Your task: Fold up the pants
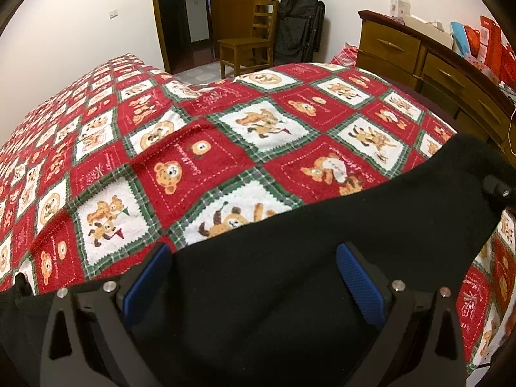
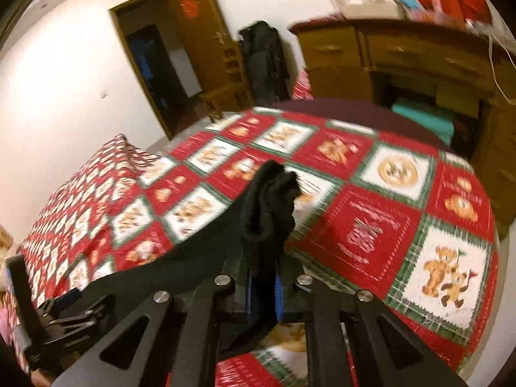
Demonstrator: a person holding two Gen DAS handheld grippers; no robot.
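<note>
Black pants lie spread over the near part of a bed with a red, white and green teddy-bear quilt. In the left wrist view my left gripper stands open. Its blue pads are wide apart and the flat cloth lies between and under them. A black part of the right gripper shows at the pants' right end. In the right wrist view my right gripper is shut on a bunched fold of the pants, which sticks up past the fingers above the quilt. The left gripper shows at lower left.
A pillow in the same pattern lies at the bed's left. Beyond the bed stand a wooden chair, a black bag and an open doorway. A wooden dresser with clutter on top runs along the right side.
</note>
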